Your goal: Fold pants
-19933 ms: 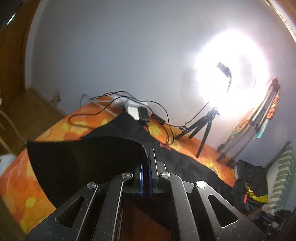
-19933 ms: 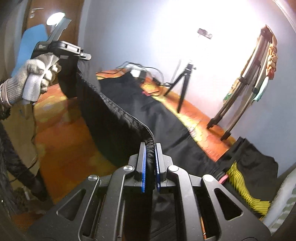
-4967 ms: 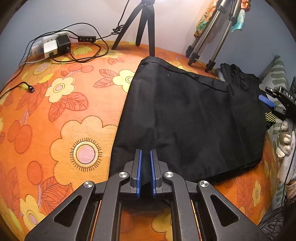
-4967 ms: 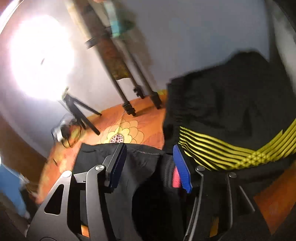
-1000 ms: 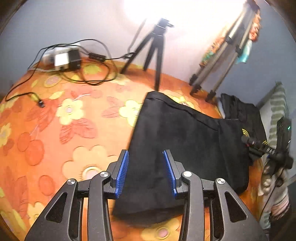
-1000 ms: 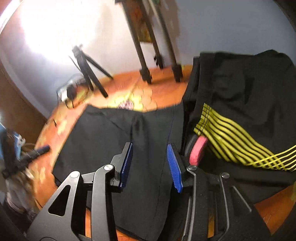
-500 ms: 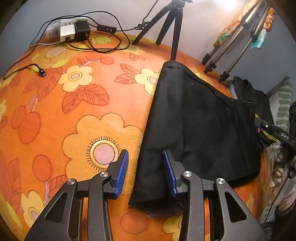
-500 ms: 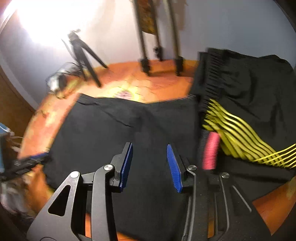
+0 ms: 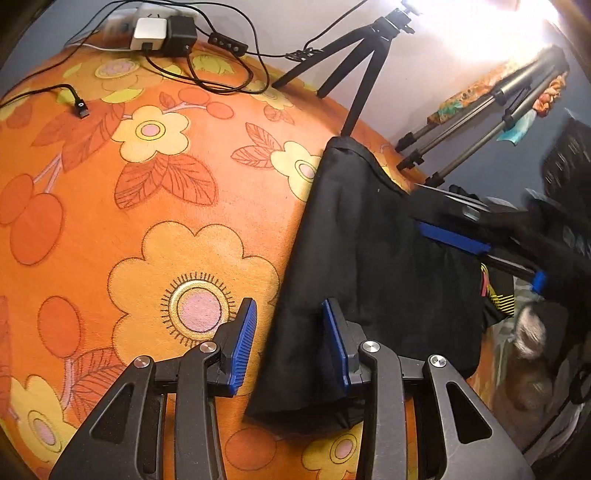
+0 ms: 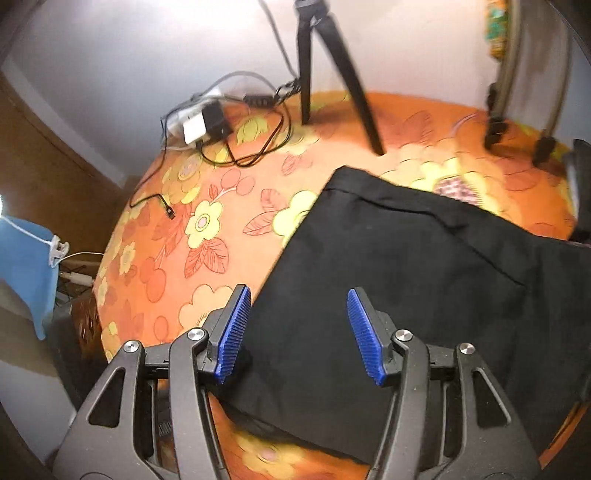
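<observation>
Both tools gape wide, gripping nothing: the left tool [image 9: 290, 338] straddles the near-left edge of the black pants [image 9: 373, 258], the right tool [image 10: 295, 328] hangs over the near corner. The pants lie folded flat on the orange flowered bed [image 9: 147, 206], long axis running away toward the tripod [image 9: 365, 55]. Open bedding lies left, so likely the next fold goes there.

There was 1 pair of folded black pants [image 9: 373, 258] on 1 orange floral bedspread [image 9: 129, 206]. 2 grippers were in view: the left gripper [image 9: 290, 341] and the right gripper [image 10: 301, 332]. 1 black tripod [image 9: 364, 48] stood beside 2 plug adapters, 1 white adapter [image 9: 149, 29] and 1 black adapter [image 9: 181, 35].
</observation>
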A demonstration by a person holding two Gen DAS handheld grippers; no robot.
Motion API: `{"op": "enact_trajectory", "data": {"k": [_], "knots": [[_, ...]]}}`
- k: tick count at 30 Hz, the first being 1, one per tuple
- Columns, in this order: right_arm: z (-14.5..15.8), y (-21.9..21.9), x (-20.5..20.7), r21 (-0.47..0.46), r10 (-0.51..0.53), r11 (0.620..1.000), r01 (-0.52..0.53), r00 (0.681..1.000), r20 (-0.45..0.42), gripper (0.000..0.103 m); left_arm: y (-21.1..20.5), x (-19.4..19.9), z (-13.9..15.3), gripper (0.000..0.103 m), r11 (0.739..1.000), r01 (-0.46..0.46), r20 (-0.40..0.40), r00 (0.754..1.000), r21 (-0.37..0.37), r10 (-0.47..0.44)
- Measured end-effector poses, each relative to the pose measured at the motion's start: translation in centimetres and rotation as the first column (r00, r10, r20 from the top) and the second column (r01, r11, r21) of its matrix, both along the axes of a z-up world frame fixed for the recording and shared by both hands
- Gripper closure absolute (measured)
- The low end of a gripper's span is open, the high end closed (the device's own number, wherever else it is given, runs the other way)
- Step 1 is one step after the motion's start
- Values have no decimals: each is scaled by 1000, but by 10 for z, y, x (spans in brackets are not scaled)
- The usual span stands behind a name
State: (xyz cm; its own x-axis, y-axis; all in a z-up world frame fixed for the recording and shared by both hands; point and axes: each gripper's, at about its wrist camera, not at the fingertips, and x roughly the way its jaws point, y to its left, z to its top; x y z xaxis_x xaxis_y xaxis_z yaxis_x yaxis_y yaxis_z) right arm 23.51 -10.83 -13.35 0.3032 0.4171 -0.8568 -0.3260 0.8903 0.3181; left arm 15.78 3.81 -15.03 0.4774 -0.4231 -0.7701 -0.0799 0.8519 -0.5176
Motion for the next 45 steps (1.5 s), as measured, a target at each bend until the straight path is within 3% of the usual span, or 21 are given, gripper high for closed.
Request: {"op": "enact_trajectory", "data": {"k": [10,23,27,28,30,33,35,38,39,41,45], "knots": [[-33,44,16,-176,-12,984,-7,994,-107,46,-6,-4,4,73,997,26,15,1000,-73,-25],[-52,79,25,-275,41,957,-93,981,-190,46,-9,-15,18,76,996,35,57,998,-86,-30],[-56,80,25,-317,50,942,-106,982,-181,70,-11,-16,19,76,997,39,63,997,-69,-35],[-56,79,25,-306,53,946,-109,982,-184,79,-12,-16,20,76,997,42,67,997,-61,-38],[-55,76,26,-282,49,954,-103,980,-194,87,-16,-16,22,76,998,46,76,996,-31,-44],[-50,69,24,-243,44,966,-90,982,-186,94,-20,-16,23,68,999,47,78,996,10,-47],[-47,62,23,-211,37,975,-75,983,-178,95,-23,-15,18,55,999,41,56,998,30,-42],[-40,51,22,-157,24,986,-51,986,-168,97,-24,-15,13,56,999,36,46,998,10,-37],[-38,48,21,-143,22,989,-45,986,-165,97,-25,-15,13,58,999,34,52,998,13,-35],[-34,39,21,-109,14,993,-32,987,-158,97,-29,-14,17,83,999,39,72,997,15,-40],[-17,23,19,-56,0,998,-7,992,-128,98,-43,-21,33,92,997,60,146,987,42,-66]]}}
